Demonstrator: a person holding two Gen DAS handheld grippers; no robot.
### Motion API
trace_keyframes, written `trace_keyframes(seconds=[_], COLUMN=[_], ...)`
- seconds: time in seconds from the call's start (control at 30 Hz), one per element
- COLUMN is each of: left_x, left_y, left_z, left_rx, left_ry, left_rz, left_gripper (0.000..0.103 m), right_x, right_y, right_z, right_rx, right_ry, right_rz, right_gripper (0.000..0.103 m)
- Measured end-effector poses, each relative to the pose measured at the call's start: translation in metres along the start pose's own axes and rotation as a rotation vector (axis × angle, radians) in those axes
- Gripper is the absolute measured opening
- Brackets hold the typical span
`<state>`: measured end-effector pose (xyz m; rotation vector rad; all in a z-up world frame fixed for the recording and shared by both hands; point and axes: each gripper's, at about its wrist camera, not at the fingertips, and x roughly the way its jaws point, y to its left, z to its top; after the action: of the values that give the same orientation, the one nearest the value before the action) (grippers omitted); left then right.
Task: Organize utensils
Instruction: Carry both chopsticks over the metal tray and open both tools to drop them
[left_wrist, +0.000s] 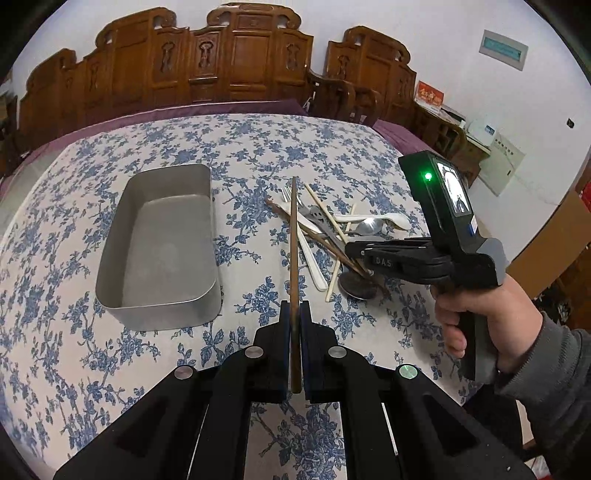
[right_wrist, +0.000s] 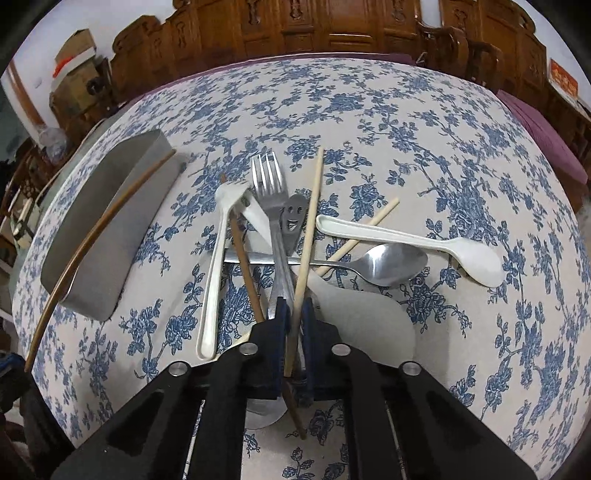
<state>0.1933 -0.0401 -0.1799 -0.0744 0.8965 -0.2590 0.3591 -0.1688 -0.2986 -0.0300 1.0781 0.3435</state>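
One dark brown wooden chopstick (left_wrist: 294, 258) stands pinched between the blue pads of the left gripper (left_wrist: 294, 314), at the lower centre of the left wrist view, its tip reaching up toward the middle of the frame. Left of it sits a rectangular grey metal tray (left_wrist: 110, 280), with nothing visible inside. Right of the chopstick, mid-frame, lies the heap of utensils.

From the right wrist view, the right gripper (right_wrist: 294, 314) at lower centre is closed on a pale wooden chopstick (right_wrist: 310, 225) that slants up past the centre. Beside it in the pile lie a steel fork (right_wrist: 271, 199), a white plastic fork (right_wrist: 216, 258), a steel spoon (right_wrist: 391, 264) lying crosswise, a white plastic spoon (right_wrist: 406, 236) toward the right, and a steel handle with a smiling face cut-out (right_wrist: 293, 218). All overlap on the blue-flowered white tablecloth (right_wrist: 443, 147). Carved brown wooden chairs (left_wrist: 240, 55) line the top of the left wrist frame.
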Motion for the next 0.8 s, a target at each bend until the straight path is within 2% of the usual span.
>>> trace_keyframes(seconds=[0.17,0.33,0.53,0.8], left_x=[-0.002,-0.007,-0.013,-0.008], left_y=[0.002,0.010,0.035,0.079], left_z=[0.001,0.005,0.015,0.026], left_rx=[-0.003,-0.008,-0.033,-0.083], left_ry=[-0.007,-0.024,-0.042,-0.030], left_rz=[0.006,0.025,0.071,0.139], left_gripper=[0.004,0.004,0.004,0.004], right_x=[-0.005,-0.025,-0.052,-0.073], right_y=[-0.002,-0.001,0.014,0.058], right_z=[-0.002,-0.004,0.000,0.004], right_rx=[-0.007,0.000,-0.017,-0.069], right_ry=[-0.003,-0.051,-0.110,-0.146], right_rz=[-0.022,-0.027,0.021,0.106], right_gripper=[0.006,0.006,0.006,0.006])
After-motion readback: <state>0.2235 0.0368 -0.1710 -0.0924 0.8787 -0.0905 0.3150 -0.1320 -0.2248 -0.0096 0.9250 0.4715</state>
